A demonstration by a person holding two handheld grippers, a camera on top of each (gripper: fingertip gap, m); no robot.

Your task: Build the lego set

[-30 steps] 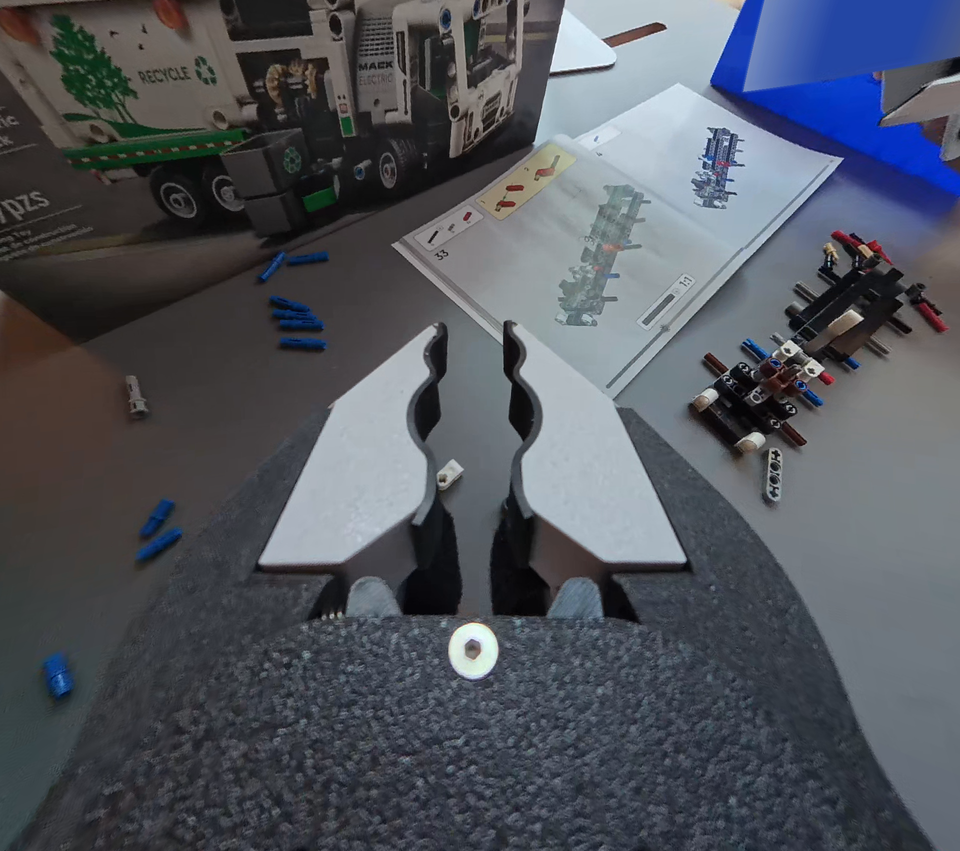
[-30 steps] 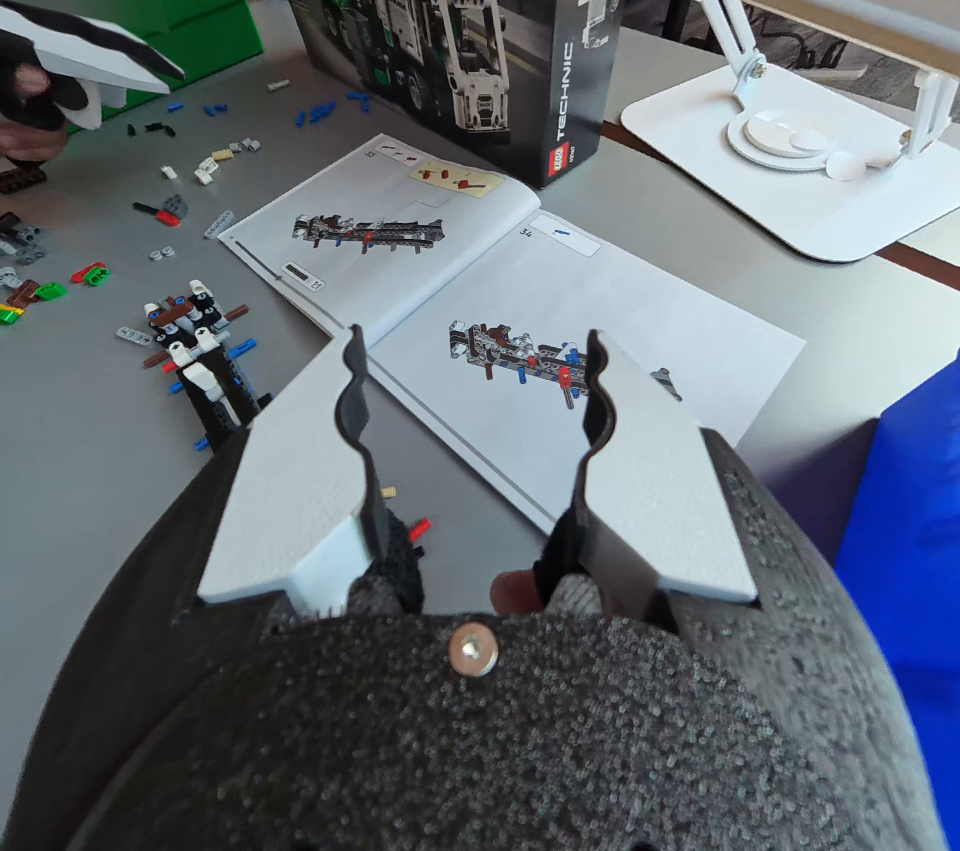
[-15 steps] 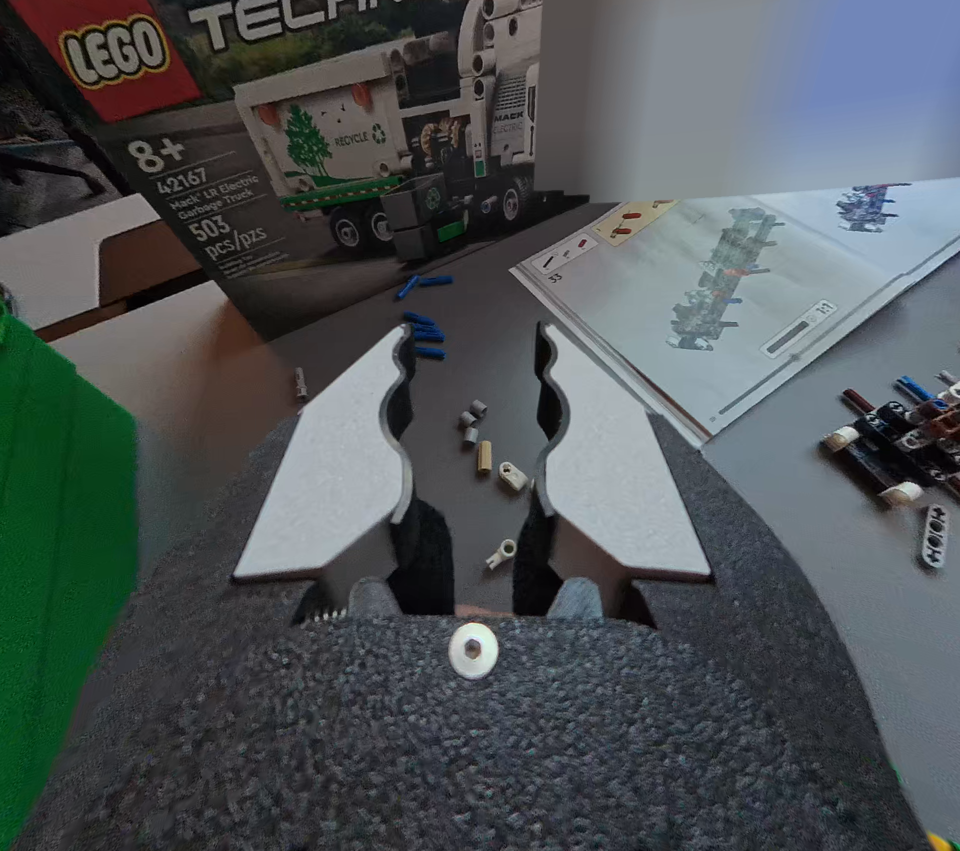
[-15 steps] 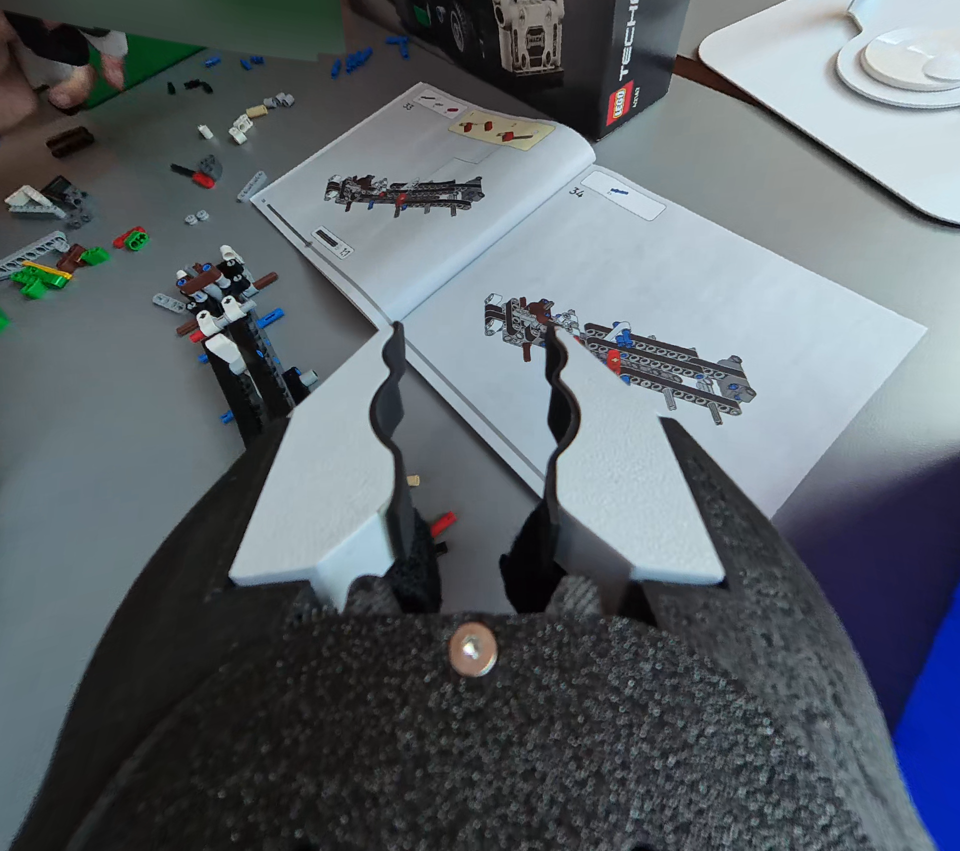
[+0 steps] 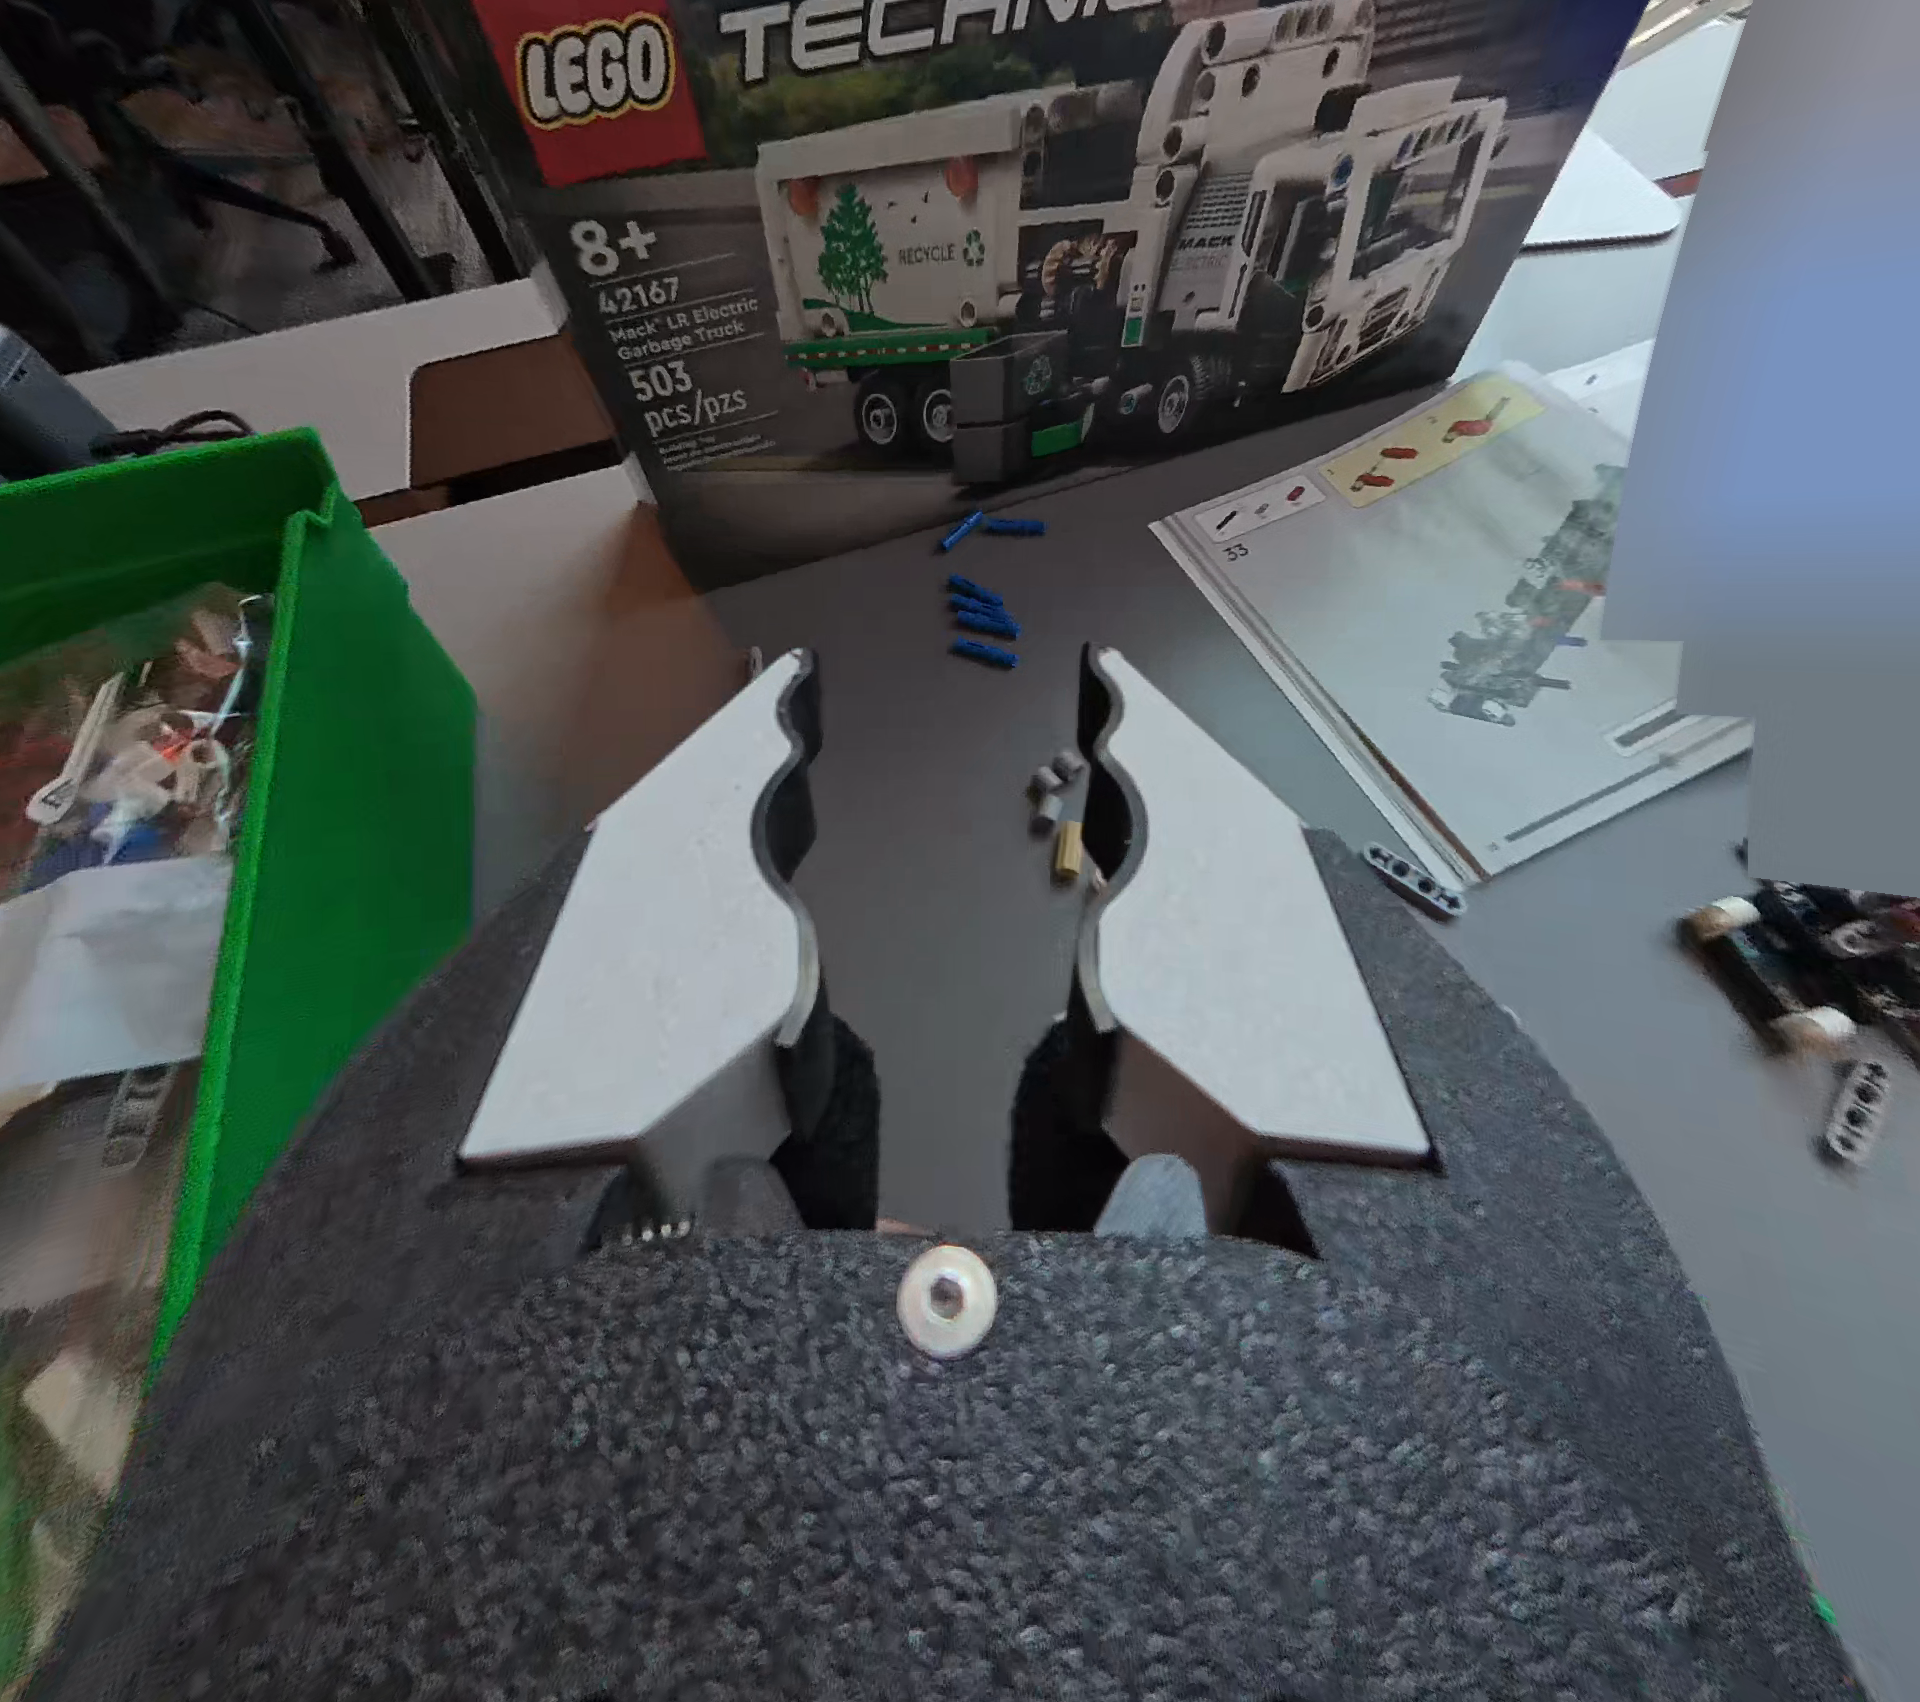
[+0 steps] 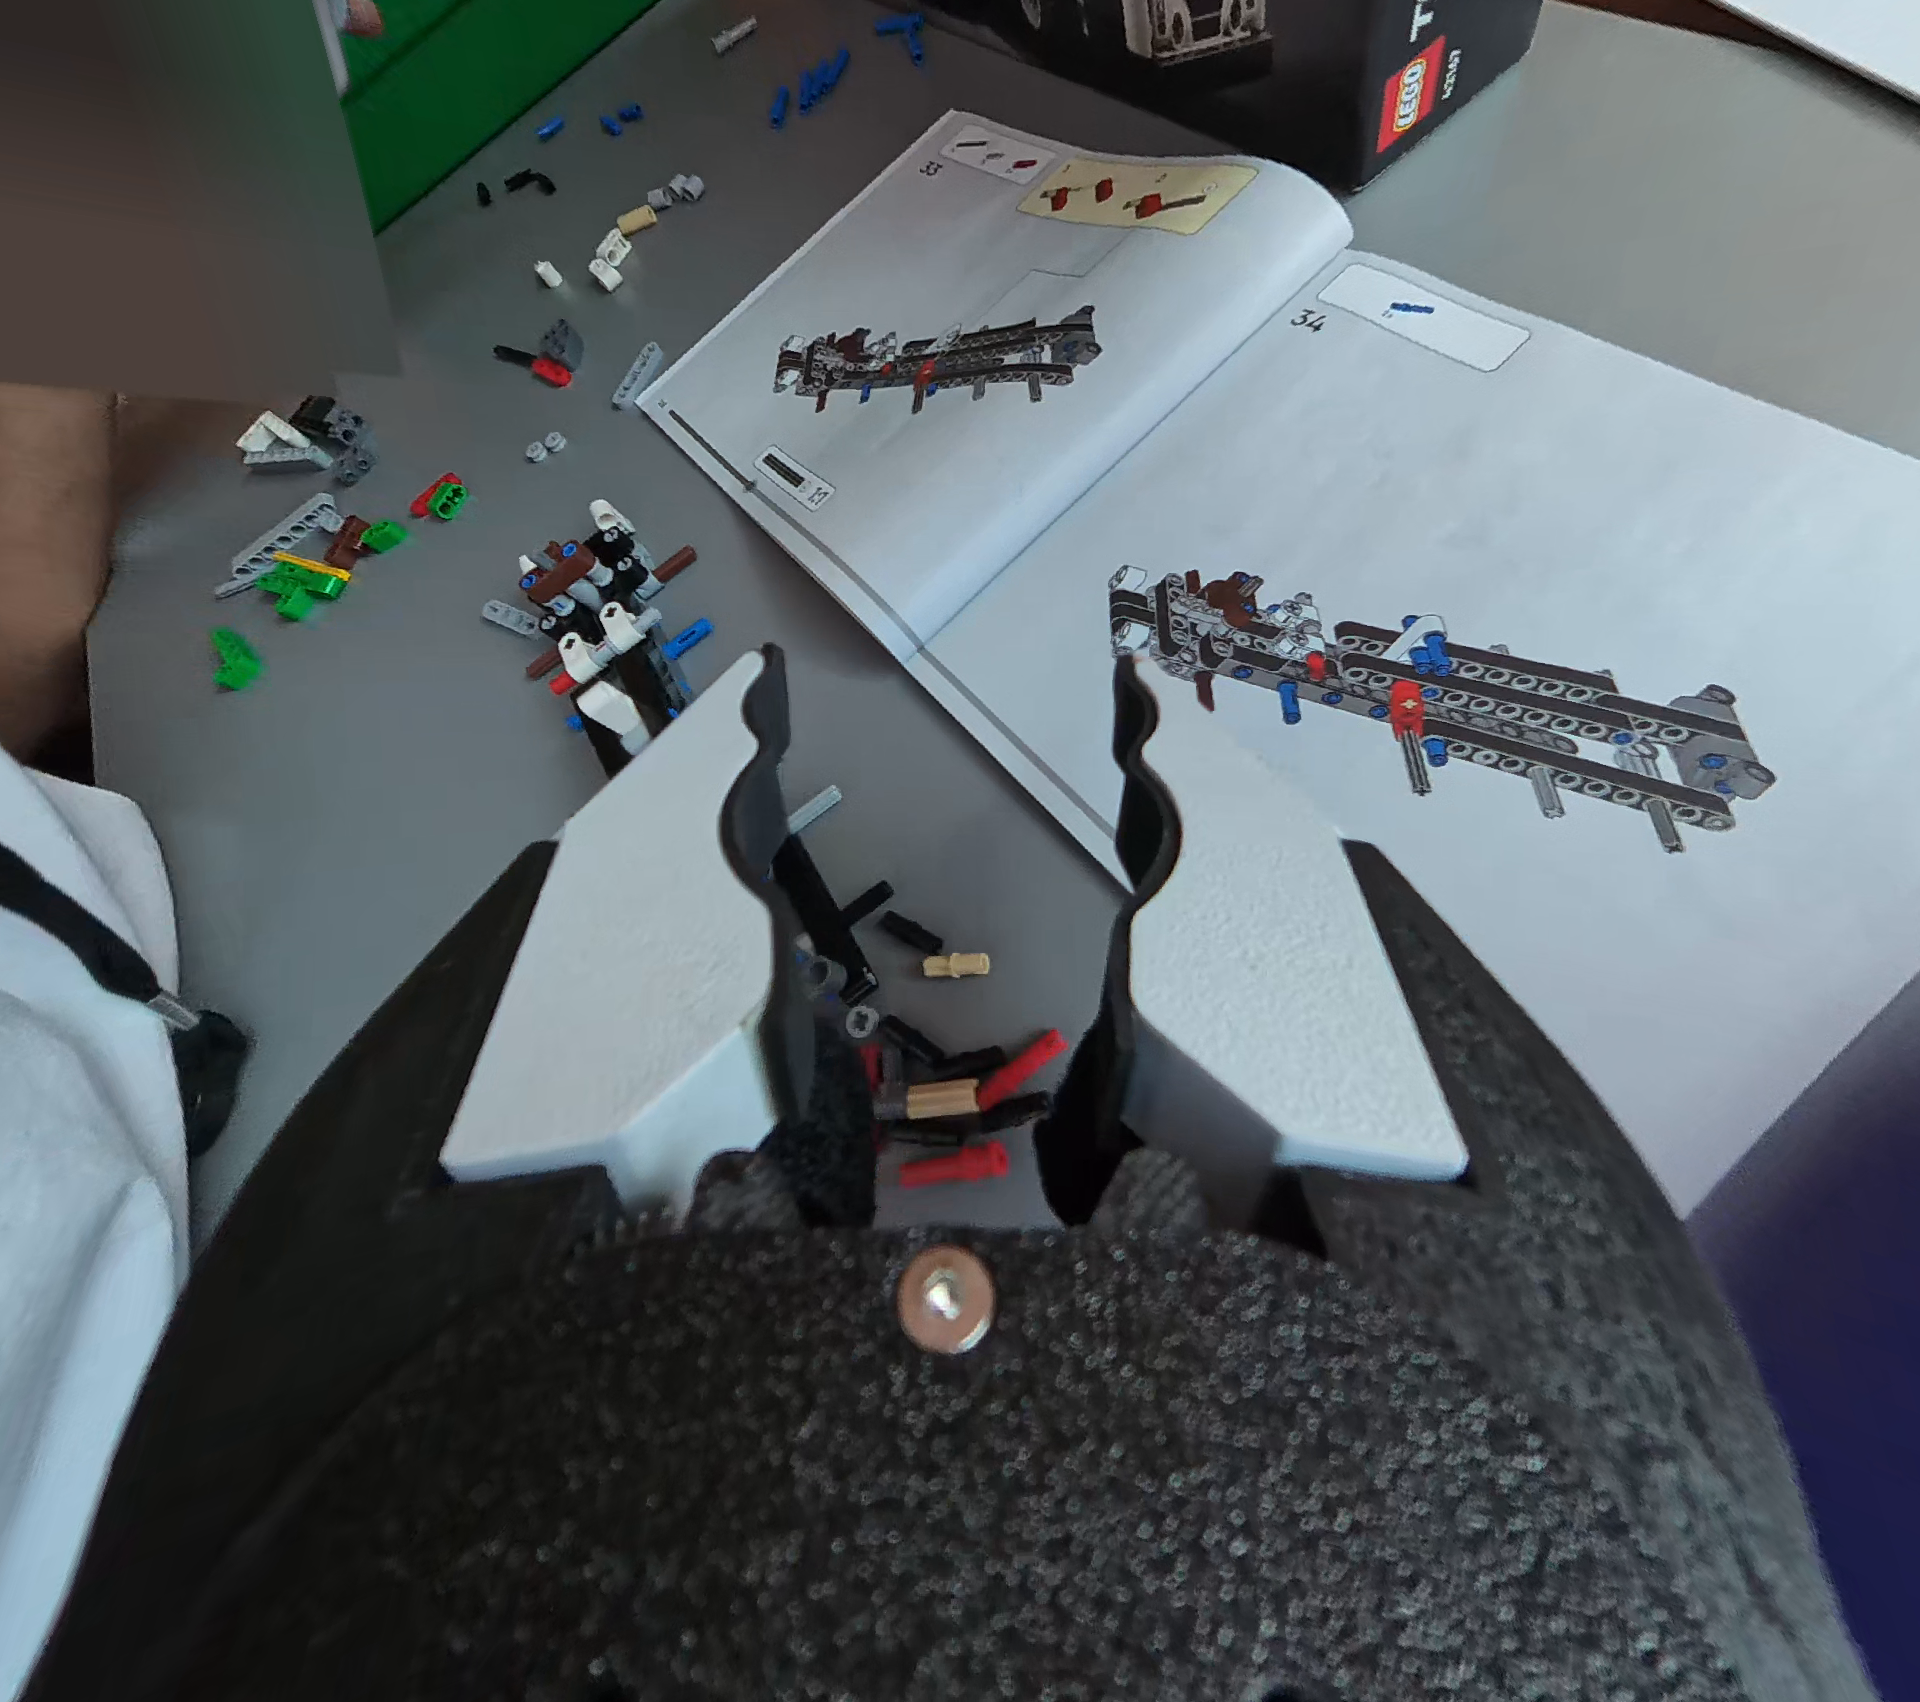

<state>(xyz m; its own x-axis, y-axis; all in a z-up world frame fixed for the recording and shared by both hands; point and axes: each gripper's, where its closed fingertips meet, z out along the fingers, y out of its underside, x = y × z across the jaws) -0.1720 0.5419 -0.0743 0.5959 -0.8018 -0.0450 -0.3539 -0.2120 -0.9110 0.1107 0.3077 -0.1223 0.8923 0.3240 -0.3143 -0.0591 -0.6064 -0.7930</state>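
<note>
The left tool (image 5: 945,665) is hanging over the grey tabletop (image 5: 914,977) with its white fingers (image 5: 675,925) standing well apart and gripping nothing. A few small grey and tan plastic pins (image 5: 1055,805) are lying on the tabletop just beside its right finger, and a cluster of little blue plastic pins (image 5: 982,613) is sitting ahead of the fingertips, near the foot of the tall dark cardboard toy box (image 5: 1039,198) standing toward the far edge. A green plastic bin (image 5: 332,717) of bagged parts is sitting toward the left edge.

The right tool (image 6: 945,665) is also spread open and bare, hovering above a heap of small black, red and tan plastic pins (image 6: 951,1091) scattered on the tabletop. The open white paper instruction booklet (image 6: 1455,457) is lying just beside its right finger, and a partly built black, white and brown brick assembly (image 6: 597,613) is resting near its left finger.
</note>
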